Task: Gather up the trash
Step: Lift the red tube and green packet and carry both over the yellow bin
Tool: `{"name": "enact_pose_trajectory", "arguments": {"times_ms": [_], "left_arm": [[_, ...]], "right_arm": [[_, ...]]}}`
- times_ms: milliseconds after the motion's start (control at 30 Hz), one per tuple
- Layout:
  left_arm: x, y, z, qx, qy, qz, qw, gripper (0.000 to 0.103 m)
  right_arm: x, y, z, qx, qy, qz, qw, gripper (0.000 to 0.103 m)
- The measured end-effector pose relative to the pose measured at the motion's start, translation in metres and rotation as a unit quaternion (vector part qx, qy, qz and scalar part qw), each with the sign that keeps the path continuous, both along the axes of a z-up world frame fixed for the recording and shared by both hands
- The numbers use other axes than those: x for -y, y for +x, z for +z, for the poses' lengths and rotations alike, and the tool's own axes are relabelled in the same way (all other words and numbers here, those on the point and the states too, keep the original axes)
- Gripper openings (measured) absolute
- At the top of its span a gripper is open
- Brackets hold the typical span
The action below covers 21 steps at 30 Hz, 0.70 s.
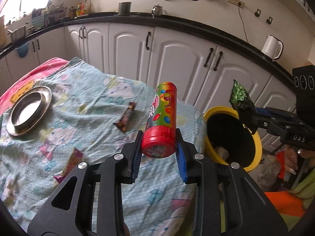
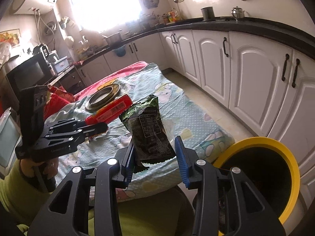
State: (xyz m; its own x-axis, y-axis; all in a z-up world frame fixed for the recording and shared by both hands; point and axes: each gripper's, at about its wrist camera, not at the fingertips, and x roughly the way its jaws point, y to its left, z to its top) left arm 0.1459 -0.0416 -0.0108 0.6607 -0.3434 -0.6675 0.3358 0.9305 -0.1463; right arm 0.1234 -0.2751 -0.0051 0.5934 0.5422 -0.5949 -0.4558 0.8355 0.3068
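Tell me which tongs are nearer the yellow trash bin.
Right. The right tongs, holding a green snack packet, hang above the yellow trash bin; the left tongs hold a candy tube over the bedsheet beside it.

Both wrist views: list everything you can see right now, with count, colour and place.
Candy tube: 1, red and green, in left gripper.
Snack bag: 1, green, in right gripper, near the bin.
Bin: 1, yellow rim, black inside, beside the table's right end.
Chocolate wrapper: 1, brown, on the cloth.
Pink wrapper: 1, on the cloth by left gripper.
Plate: 1, steel, far left of table.
Cloth: 1, pale blue cartoon print, covering table.
Kettle: 1, white, on counter.
Left gripper: shut on tube.
Right gripper: holding bag.
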Motion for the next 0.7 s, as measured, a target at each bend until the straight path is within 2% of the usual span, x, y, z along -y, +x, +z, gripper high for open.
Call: {"name": "enact_pose_trajectory", "arguments": {"times_ms": [700], "left_arm": [[0.08,-0.01,0.0,0.005,0.018,-0.065,0.9977,0.024]], "right_arm": [[0.068,-0.005,0.001,0.009,0.016,-0.086,0.996,0.036]]}}
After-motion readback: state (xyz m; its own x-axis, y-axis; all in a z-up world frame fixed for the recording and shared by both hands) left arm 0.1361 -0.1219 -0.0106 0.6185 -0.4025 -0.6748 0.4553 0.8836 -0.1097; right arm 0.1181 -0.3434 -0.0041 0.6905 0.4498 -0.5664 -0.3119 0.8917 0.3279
